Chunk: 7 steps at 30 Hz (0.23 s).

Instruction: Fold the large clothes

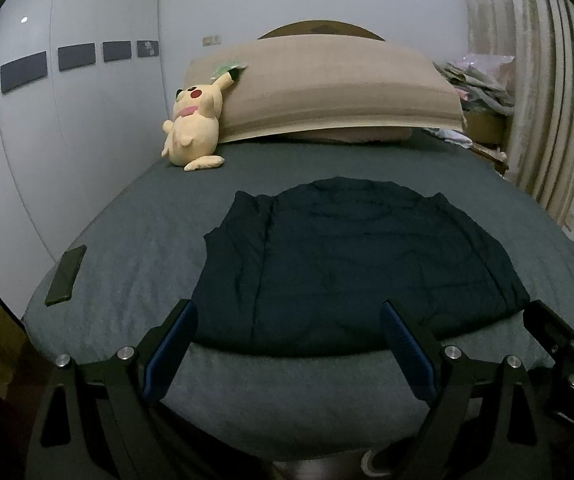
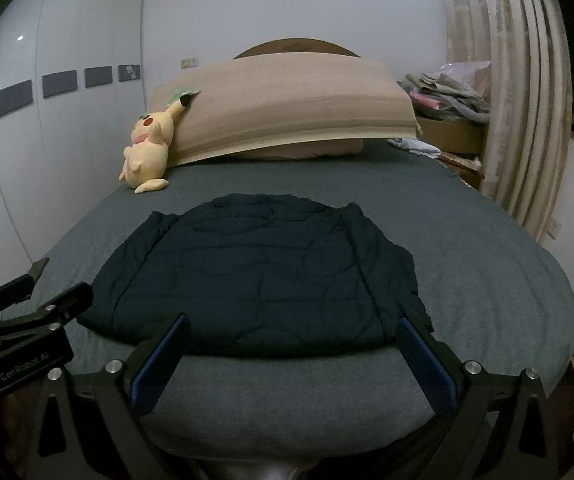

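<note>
Dim bedroom, grey-sheeted bed [image 1: 147,216]. Dark quilted jacket [image 1: 351,264] spread flat mid-bed, hem nearest. Left gripper [image 1: 289,354] and right gripper [image 2: 293,362] side by side above the bed's near edge, angled downward, both wide open, holding nothing. Risks: slippery puffy fabric escaping a shallow pinch; sheet pinched along with the hem.

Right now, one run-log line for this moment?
stage: pre-grasp | dark navy quilted jacket: flat on grey bedsheet | left tongs: open, empty | right tongs: open, empty
</note>
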Available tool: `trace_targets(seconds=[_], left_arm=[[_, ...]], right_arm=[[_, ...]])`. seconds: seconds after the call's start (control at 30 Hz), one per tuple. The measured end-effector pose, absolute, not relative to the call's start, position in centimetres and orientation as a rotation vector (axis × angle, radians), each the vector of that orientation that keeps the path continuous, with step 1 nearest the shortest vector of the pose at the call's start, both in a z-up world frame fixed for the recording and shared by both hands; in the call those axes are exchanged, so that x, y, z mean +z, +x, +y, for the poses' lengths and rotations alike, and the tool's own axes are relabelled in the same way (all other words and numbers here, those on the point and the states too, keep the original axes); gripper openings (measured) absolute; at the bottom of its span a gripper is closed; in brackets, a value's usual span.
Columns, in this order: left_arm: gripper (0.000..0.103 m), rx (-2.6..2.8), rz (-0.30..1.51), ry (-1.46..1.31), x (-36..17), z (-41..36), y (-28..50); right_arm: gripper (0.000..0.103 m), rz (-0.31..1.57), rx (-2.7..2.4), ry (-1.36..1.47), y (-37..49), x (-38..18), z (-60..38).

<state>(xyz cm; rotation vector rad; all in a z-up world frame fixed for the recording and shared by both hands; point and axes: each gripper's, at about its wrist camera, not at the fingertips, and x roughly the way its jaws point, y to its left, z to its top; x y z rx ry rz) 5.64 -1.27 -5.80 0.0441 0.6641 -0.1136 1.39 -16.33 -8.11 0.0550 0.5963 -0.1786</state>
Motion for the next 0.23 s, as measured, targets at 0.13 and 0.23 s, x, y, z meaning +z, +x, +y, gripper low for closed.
trace_targets(seconds=[0.13, 0.23], left_arm=[[0.093, -0.127, 0.665, 0.041, -5.9, -1.37, 5.48], [0.093, -0.13, 0.656, 0.049, -5.81, -1.57, 5.27]], right_arm=[[0.103, 0.597, -0.178, 0.052, 1.46, -8.12, -16.23], [0.103, 0.597, -0.18, 0.051, 1.48, -8.13, -16.16]])
